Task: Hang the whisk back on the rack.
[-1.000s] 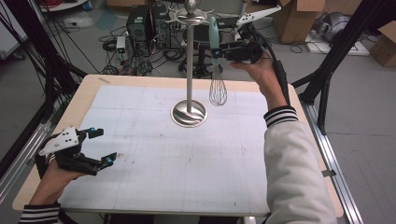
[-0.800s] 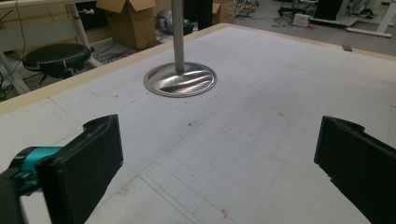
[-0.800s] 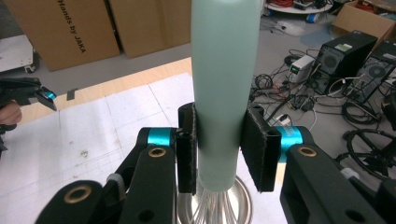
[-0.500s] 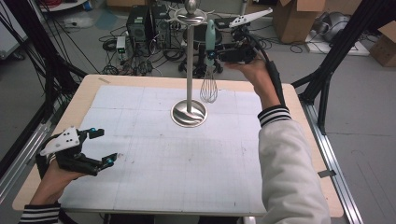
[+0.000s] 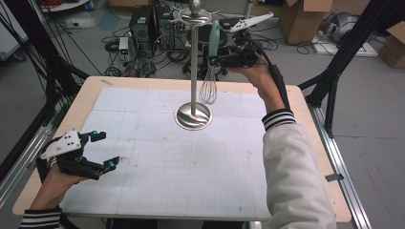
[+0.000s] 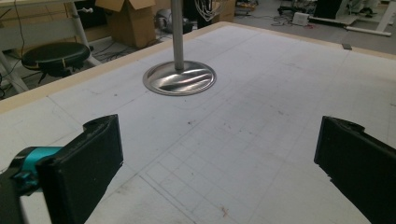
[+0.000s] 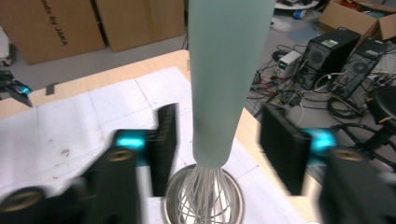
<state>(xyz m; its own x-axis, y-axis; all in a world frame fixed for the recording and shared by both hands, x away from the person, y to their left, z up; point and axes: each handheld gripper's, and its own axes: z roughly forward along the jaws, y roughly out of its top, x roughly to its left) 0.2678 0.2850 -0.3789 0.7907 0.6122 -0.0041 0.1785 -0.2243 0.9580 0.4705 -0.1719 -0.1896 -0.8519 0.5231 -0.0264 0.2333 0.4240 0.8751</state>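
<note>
While the whisk hangs upright w/ its pale green handle up and wire head down, it sits just beside the stand pole, at the far side of the tabletop. Right gripper is up at the handle; in right gripper view the jaws are spread, one each side of the handle w/ gaps showing, not touching it. Stand base sits on the white grid mat. Left gripper is well apart at the near-left edge, jaws spread wide, nothing btwn them.
</note>
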